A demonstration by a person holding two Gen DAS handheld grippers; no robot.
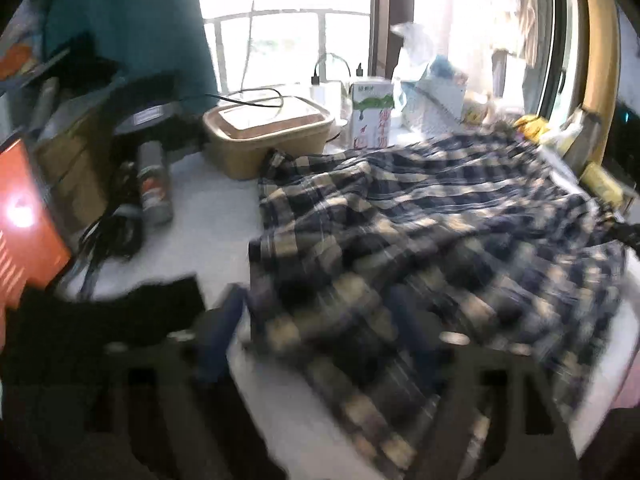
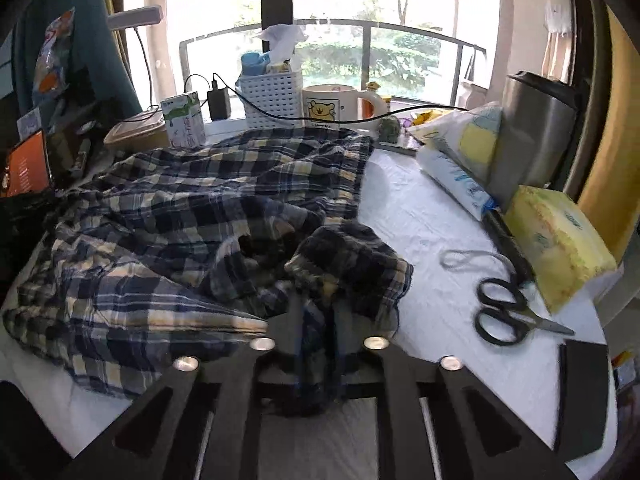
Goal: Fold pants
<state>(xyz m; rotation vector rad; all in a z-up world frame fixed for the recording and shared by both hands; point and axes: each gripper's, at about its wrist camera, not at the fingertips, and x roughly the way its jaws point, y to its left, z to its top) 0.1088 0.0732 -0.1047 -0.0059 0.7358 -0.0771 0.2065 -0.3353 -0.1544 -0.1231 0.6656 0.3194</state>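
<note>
both grippers were over the plaid pants [image 2: 192, 216], heaped on the white table [image 2: 420, 216]: right gripper [image 2: 318, 320] pinched a bunched fold (6 o'clock), left gripper [image 1: 316, 320] spread, gripping nothing.

In the left wrist view the near half of the plaid pants [image 1: 420, 248] is smeared by motion blur, and the left tool [image 1: 320, 320] shows only as dark streaks. An orange screen [image 1: 24, 216] is cut off at the left edge. In the right wrist view, bunched cloth hides the right tool's fingertips [image 2: 296, 312].
</note>
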